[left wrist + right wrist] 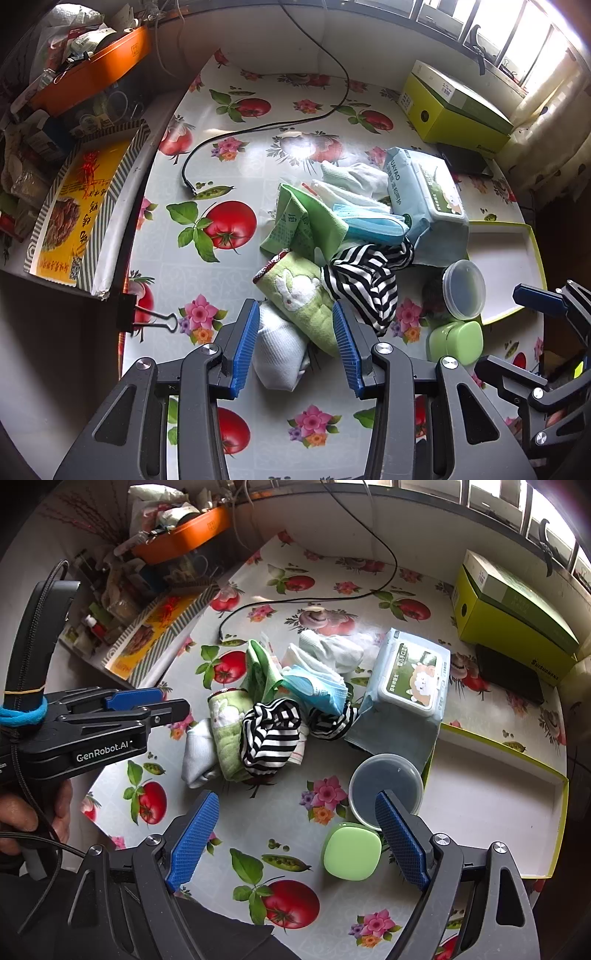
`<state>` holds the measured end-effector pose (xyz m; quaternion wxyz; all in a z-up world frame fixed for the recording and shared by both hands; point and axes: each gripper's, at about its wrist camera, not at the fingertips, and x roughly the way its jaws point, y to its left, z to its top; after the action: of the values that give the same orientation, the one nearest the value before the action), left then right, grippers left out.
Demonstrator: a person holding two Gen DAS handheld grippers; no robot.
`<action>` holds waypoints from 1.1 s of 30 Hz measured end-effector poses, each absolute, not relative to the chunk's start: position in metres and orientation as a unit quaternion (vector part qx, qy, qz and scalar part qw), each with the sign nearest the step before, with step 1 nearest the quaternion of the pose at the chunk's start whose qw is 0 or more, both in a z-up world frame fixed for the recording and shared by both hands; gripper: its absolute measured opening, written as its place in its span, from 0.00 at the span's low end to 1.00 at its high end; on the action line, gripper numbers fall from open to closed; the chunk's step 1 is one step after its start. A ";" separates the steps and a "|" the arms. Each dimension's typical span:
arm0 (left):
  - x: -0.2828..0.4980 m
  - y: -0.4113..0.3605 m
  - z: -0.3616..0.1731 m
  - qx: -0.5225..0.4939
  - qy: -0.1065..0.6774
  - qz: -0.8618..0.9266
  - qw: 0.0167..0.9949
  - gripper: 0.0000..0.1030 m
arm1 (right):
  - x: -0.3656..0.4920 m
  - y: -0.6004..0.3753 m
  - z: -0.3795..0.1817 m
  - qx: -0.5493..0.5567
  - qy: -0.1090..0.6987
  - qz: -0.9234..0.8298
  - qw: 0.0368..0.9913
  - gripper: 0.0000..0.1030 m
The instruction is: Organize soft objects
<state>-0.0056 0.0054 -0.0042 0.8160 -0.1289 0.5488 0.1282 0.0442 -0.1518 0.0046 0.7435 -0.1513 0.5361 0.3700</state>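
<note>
soft pile (332, 251) all loose on tabletop (229, 147) | tray (491, 794) empty | both grippers' fingers open, holding nothing | basically unstarted

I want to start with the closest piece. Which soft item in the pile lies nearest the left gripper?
The white rolled cloth: it lies between the open left gripper fingers, at the pile's near end, with the green rabbit towel just beyond.

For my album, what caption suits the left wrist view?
Open left gripper poised over a white sock and green rabbit towel in a heap of soft things.
</note>
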 end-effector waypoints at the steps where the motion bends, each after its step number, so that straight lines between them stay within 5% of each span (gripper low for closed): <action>1: -0.005 0.005 -0.004 -0.129 0.549 0.127 0.816 0.41 | 0.044 -0.151 0.004 -0.151 0.537 0.371 0.743 0.85; 33: -0.006 0.011 -0.011 -0.143 0.559 0.119 0.808 0.41 | 0.046 -0.146 0.002 -0.142 0.547 0.383 0.731 0.85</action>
<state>-0.0061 0.0107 -0.0111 0.8082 -0.1428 0.5588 0.1192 0.0459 -0.1456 0.0018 0.7308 -0.1418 0.5466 0.3835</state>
